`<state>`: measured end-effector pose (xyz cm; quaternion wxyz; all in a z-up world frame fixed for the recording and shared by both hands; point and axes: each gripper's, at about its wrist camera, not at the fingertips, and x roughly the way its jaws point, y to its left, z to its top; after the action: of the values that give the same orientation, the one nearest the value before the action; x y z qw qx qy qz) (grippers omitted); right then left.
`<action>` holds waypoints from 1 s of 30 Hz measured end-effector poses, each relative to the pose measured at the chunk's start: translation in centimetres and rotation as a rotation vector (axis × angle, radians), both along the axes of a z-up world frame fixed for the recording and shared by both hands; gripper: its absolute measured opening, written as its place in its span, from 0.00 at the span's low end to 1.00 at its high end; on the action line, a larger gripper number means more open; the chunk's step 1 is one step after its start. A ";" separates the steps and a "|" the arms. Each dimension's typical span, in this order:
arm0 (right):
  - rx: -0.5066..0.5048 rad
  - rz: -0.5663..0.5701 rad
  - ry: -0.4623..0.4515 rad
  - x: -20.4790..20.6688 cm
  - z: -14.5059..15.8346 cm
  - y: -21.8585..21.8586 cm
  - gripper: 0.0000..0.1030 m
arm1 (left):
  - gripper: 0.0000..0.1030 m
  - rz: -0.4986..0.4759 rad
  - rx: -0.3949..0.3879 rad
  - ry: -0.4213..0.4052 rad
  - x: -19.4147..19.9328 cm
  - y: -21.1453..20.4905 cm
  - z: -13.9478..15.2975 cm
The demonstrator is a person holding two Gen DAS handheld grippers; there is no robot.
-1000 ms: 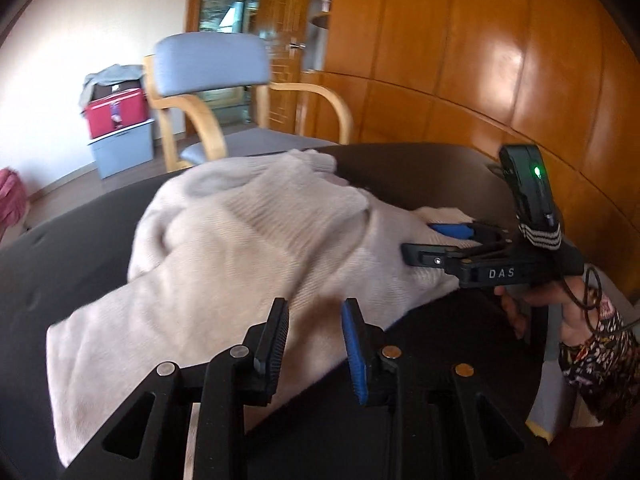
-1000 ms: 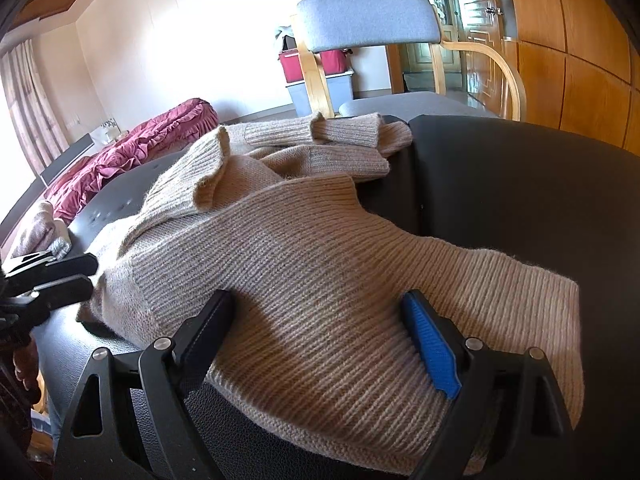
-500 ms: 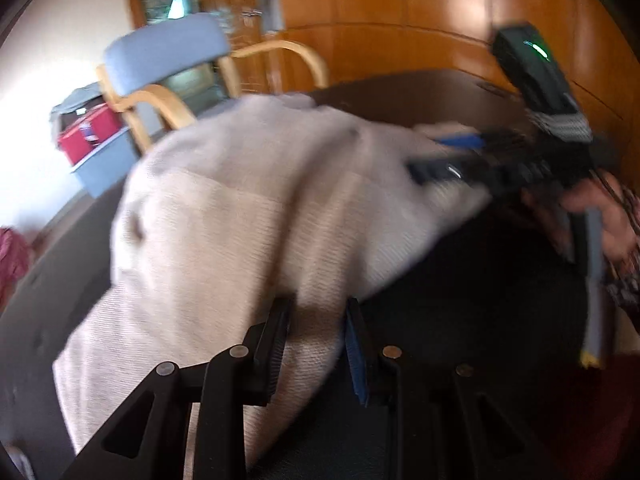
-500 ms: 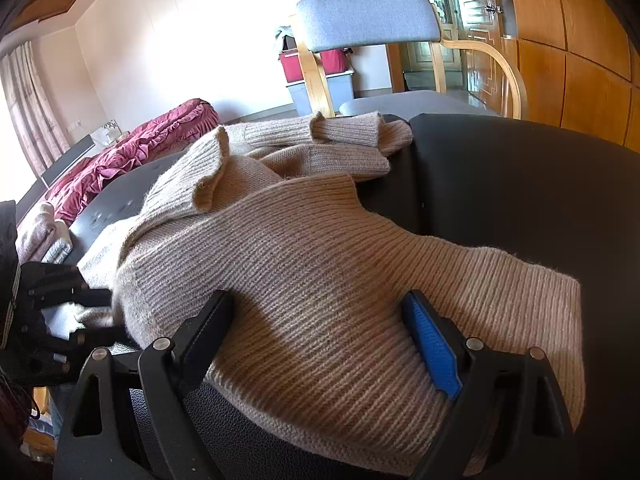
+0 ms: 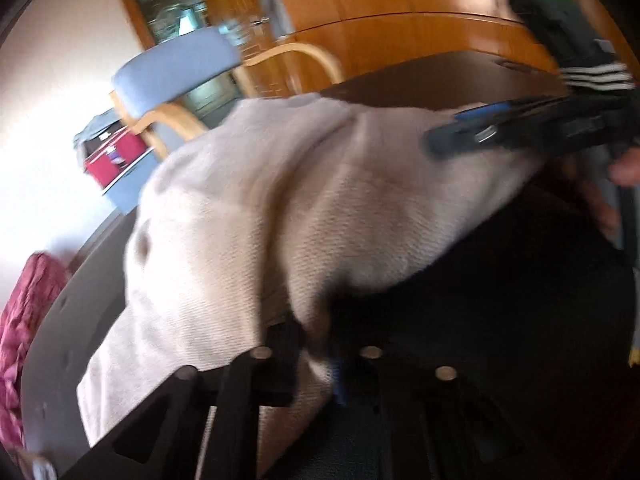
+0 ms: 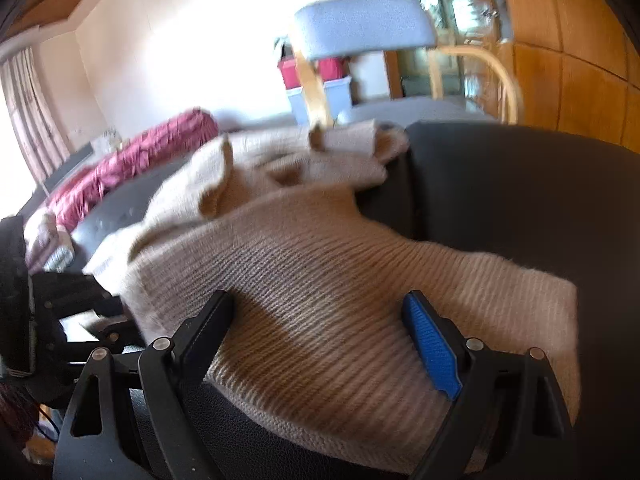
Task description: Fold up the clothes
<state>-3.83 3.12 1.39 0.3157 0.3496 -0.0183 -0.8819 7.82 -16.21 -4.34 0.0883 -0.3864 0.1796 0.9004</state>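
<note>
Left tongs (image 5: 316, 354) clenched on a fold of the beige knit sweater (image 6: 320, 280), lifting it off the black bench (image 6: 520, 184); right tongs (image 6: 320, 320) spread wide, straddling the sweater's hem at the near bench edge.

I'm seeing the beige ribbed sweater (image 6: 320, 280) lying rumpled on the dark table, sleeves bunching toward twelve o'clock.

— What colour is the sweater (image 6: 320, 264) I've got?
— Beige, ribbed knit, on a black surface (image 6: 520, 192).
— And my hand-held grippers?
— Black, with blue pads (image 6: 430, 348). The chair (image 6: 364, 24) behind is grey-blue on pale wood; the bedding (image 6: 132, 168) is crimson.
</note>
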 end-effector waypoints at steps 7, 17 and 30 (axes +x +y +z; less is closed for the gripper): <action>-0.179 -0.159 -0.009 0.8 1.6 7.1 0.87 | 0.06 0.101 0.238 0.120 0.7 -4.9 4.7; 0.022 -0.065 -0.129 4.4 -0.6 9.4 0.67 | 0.06 0.272 0.438 0.035 -0.8 -11.0 1.9; 0.058 0.257 -0.085 8.5 -0.9 5.8 0.67 | 0.06 0.342 0.513 -0.005 -0.9 -11.7 0.6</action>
<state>4.72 8.90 0.52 0.4147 0.3954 0.0389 -0.8186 6.89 -27.89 -3.72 0.0305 -0.3781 -0.1213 0.9173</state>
